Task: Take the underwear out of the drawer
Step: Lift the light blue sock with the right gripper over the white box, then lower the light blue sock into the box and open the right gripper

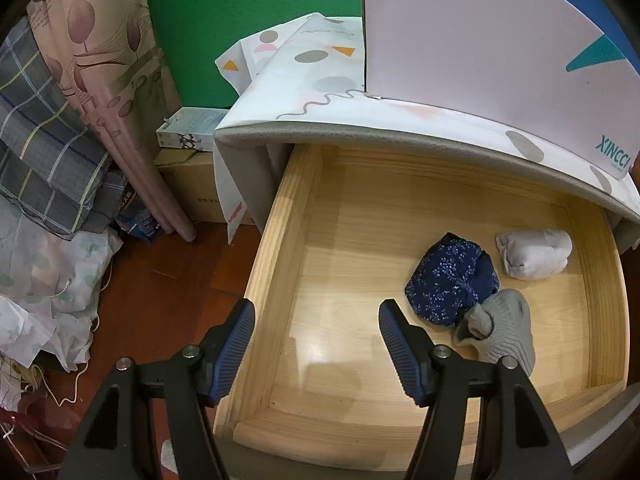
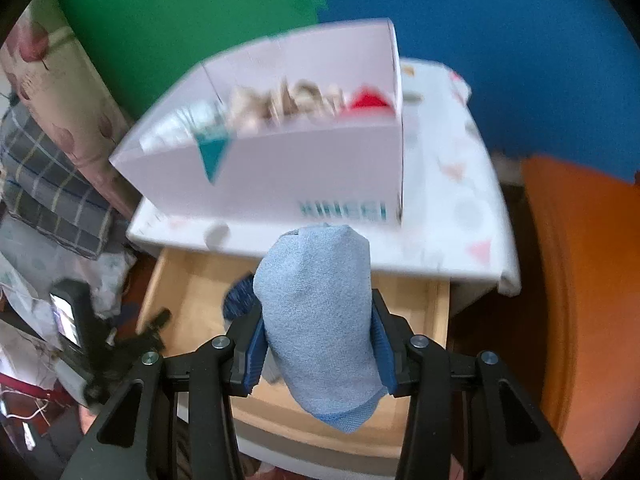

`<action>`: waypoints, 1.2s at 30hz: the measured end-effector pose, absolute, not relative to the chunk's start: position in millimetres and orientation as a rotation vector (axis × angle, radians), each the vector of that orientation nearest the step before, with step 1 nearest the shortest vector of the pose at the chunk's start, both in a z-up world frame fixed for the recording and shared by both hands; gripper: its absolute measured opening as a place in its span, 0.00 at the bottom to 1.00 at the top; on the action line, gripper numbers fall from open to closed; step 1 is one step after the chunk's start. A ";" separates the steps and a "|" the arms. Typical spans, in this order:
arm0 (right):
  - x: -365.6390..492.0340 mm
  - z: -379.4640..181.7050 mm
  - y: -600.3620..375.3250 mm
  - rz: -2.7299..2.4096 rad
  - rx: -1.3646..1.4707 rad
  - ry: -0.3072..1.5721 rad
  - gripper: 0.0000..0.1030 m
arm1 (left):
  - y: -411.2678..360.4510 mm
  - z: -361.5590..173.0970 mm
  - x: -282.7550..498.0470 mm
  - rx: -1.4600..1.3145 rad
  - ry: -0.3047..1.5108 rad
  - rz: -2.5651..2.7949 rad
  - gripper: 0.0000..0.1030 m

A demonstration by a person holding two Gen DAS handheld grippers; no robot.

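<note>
While the right gripper (image 2: 318, 354) holds one light-blue folded underwear (image 2: 320, 320), jaws clamped, above the open drawer (image 1: 280, 280), three rolled pieces lie inside; the left gripper (image 1: 316, 340) hovers, jaws apart.

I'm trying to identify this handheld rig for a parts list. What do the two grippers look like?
Both look alike: the left gripper and right gripper have matte black angular arms with triangular cut-outs, round silver pivot bolts, and dark blue ribbed pads on the fingers. No cables, markings or sleeves are visible.
</note>
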State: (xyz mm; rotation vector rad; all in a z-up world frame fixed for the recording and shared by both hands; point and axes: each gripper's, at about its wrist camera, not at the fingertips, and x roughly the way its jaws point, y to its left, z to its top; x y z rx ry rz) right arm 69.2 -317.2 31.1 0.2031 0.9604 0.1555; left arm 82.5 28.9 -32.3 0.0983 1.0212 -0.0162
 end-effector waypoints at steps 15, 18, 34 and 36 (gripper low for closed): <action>146.9 148.5 -310.5 0.142 0.113 0.795 0.42 | 31.5 -33.1 82.6 0.088 1.018 -0.019 0.64; 172.4 145.7 -305.7 0.125 0.118 0.832 0.42 | 32.1 -33.3 83.0 0.085 1.017 -0.018 0.64; 251.4 71.8 -292.7 0.044 0.012 1.017 0.44 | 25.8 -35.9 85.6 0.097 1.023 -0.018 0.64; 252.5 63.4 -292.1 0.047 0.003 1.024 0.45 | 23.3 -36.7 85.5 0.106 1.025 -0.018 0.64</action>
